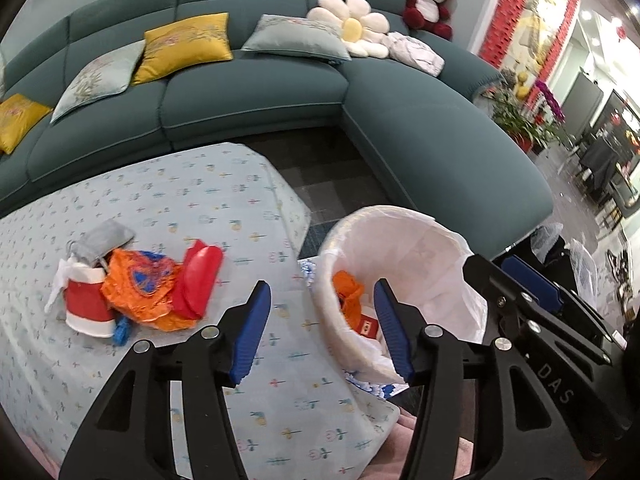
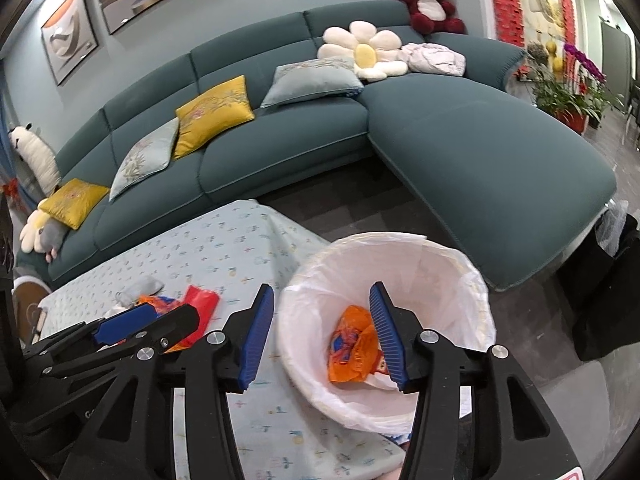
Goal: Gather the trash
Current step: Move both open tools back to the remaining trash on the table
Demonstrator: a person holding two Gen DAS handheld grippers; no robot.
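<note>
A white-lined trash bin [image 1: 440,240] stands off the table's right edge; it also shows in the right wrist view [image 2: 460,276]. Inside lie an orange wrapper [image 2: 352,344] and a small red box [image 1: 367,326]. On the table [image 1: 200,200] sits a pile: a red and white cup [image 1: 86,304], an orange wrapper [image 1: 140,284], a red bag [image 1: 198,280], a grey pouch [image 1: 104,240]. My left gripper [image 1: 320,300] is open and empty between pile and bin. My right gripper [image 2: 322,312] is open and empty over the bin's near rim.
A teal sectional sofa [image 1: 240,112] with yellow and grey cushions, a flower pillow [image 1: 352,24] and a red plush bear [image 1: 428,0] curves behind the table. Dark floor lies between sofa and table. Potted plants [image 1: 516,116] stand at the right.
</note>
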